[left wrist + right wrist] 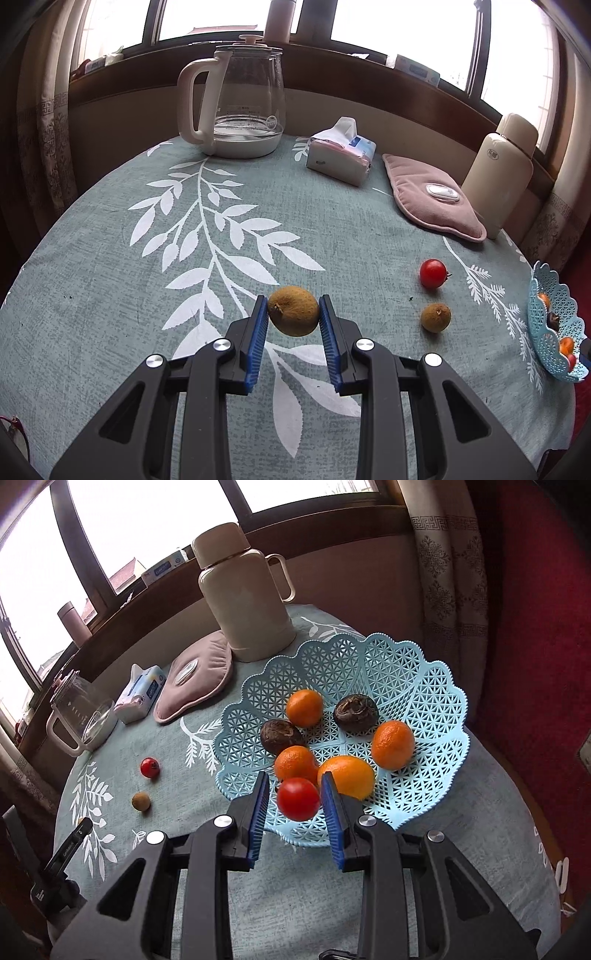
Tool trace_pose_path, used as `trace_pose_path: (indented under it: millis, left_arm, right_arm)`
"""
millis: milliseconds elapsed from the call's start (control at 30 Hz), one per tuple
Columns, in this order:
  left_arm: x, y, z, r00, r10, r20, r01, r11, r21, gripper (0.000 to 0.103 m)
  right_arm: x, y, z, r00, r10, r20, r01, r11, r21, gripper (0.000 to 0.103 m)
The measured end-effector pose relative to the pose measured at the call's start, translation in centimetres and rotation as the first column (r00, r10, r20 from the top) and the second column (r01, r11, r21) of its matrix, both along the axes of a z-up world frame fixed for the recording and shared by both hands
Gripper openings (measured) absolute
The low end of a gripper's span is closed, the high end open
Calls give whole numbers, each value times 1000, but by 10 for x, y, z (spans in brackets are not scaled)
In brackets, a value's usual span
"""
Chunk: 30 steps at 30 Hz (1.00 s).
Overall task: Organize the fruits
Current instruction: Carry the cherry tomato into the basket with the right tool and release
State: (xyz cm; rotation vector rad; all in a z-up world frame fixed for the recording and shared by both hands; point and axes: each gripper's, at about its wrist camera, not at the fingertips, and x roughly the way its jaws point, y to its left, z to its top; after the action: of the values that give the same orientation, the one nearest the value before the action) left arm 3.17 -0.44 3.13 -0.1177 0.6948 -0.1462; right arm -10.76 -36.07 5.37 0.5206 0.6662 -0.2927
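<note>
My left gripper (293, 306) is shut on a brown round fruit (293, 311), held a little above the leaf-patterned tablecloth (147, 295). To its right a red tomato (433, 273) and a smaller brown fruit (436, 317) lie on the cloth. The pale blue lattice basket (424, 686) stands at the table's right side and holds several oranges (304, 707) and two dark wrinkled fruits (355, 712). My right gripper (294, 786) is shut on a red tomato (298, 799), hanging over the basket's near rim.
At the back of the table stand a glass kettle (236, 103), a tissue pack (340, 155), a pink pad (432, 195) and a cream flask (498, 170). The basket sits close to the table's right edge, with a red floor beyond.
</note>
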Motion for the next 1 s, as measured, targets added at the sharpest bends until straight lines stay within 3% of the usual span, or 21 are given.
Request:
trace_pose_path:
  millis: [267,500,567,600,733,867,1000]
  left_arm:
    - [1,-3,-2,1000,-18,-18,18,1000,-14,28]
    - [-7,-21,6,992,-118,-48,114,990,-87,28]
    - [-11,-32,9,986,-158,-49,152,983,-100,28]
    - [-14,-38,11,983,-178,-49,172,979,-107,28]
    - [-23,-68,16,959,-277,-60,267,954,-138,28]
    - [-28,-102,19,917,-389,-88,367,910,-194,28]
    - [-34,-134,27,884,-461,-80,439,876,-200,28]
  right_arm:
    - [-9,-10,3,999,-24,23,24,999,27,32]
    - [-22,-16,8,996,-70,48,72,996,-44,33]
    - [-26,-18,8,995,-85,59,89,994,-59,48]
    - [-27,-18,9,994,-87,62,91,993,-69,48]
    - [-29,-20,12,994,-82,71,89,990,-111,48]
    - [-30,-23,13,993,-84,84,95,986,-135,49]
    - [-31,-28,11,991,-91,98,103,986,-128,49]
